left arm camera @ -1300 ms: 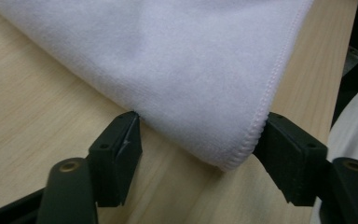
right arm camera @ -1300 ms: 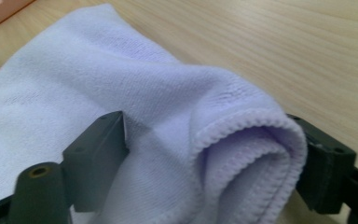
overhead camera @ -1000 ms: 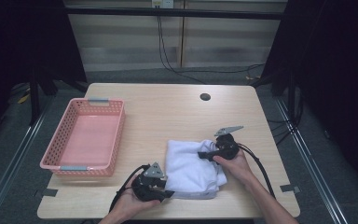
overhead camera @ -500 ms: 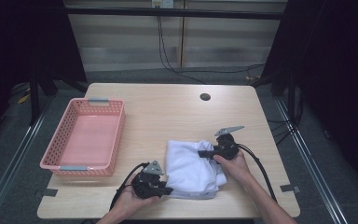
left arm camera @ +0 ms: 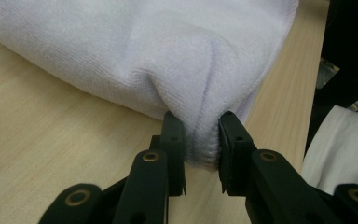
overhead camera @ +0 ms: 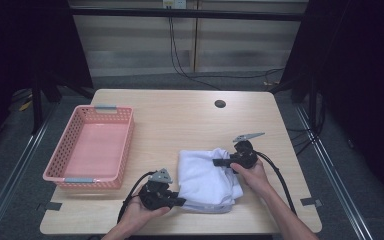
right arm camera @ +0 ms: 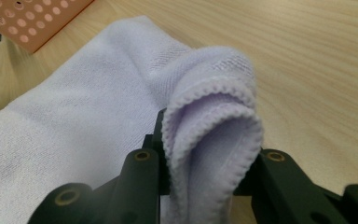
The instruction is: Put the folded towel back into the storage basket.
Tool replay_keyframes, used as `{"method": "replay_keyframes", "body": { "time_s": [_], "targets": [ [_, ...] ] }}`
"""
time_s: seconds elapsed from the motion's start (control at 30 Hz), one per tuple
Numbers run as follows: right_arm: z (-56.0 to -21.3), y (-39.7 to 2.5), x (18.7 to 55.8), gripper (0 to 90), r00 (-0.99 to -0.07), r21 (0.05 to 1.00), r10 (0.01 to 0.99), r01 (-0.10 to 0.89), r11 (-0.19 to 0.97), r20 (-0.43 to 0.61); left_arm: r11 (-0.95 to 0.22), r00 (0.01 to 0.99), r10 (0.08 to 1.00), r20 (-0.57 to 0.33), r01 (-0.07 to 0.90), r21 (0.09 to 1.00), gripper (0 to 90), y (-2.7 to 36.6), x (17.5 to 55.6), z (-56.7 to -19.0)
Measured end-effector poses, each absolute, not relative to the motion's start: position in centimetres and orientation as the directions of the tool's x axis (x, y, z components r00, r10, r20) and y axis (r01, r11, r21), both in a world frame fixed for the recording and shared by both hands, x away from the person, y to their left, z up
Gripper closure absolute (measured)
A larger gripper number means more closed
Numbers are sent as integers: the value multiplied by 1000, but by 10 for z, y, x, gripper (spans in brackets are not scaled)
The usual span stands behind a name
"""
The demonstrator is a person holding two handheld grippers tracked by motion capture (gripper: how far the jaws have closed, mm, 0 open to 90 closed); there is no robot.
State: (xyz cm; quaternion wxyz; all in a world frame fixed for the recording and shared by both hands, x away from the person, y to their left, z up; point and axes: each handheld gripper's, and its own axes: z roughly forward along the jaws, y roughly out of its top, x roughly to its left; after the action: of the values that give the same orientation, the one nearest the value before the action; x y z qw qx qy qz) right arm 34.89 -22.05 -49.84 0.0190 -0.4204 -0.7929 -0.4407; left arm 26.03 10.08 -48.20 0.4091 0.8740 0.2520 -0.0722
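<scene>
- Centrally, on the near half of the wooden table (overhead camera: 180, 115), lies a folded white towel (overhead camera: 205, 177), well apart from the pink basket (overhead camera: 91, 148) at the table's left side.
- Left gripper (overhead camera: 180, 202): held at the towel's near left corner; in the left gripper view its two black jaws are clamped on a bunched fold of the towel's hemmed edge (left arm camera: 200, 135), just above the tabletop.
- Right gripper (overhead camera: 219, 162): held at the towel's far right corner; in the right gripper view its jaws pinch a doubled, rolled-over loop of the stitched hem (right arm camera: 212, 126), raised off the table.
- Background: a small dark round hole (overhead camera: 220, 104) marks the far part of the table.
</scene>
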Motion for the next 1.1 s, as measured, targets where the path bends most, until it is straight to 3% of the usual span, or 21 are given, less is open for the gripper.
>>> {"method": "replay_keyframes", "body": {
  "time_s": [0.53,1.1],
  "targets": [
    [-460,-237,357,705,-659,739,633,644,196,406,-491,888,371,-271,435,755,754,102,271,-443],
    [-420,-216,378,706,-703,790,604,583,189,374,-427,891,384,-243,404,809,757,127,283,-412]
  ]
}}
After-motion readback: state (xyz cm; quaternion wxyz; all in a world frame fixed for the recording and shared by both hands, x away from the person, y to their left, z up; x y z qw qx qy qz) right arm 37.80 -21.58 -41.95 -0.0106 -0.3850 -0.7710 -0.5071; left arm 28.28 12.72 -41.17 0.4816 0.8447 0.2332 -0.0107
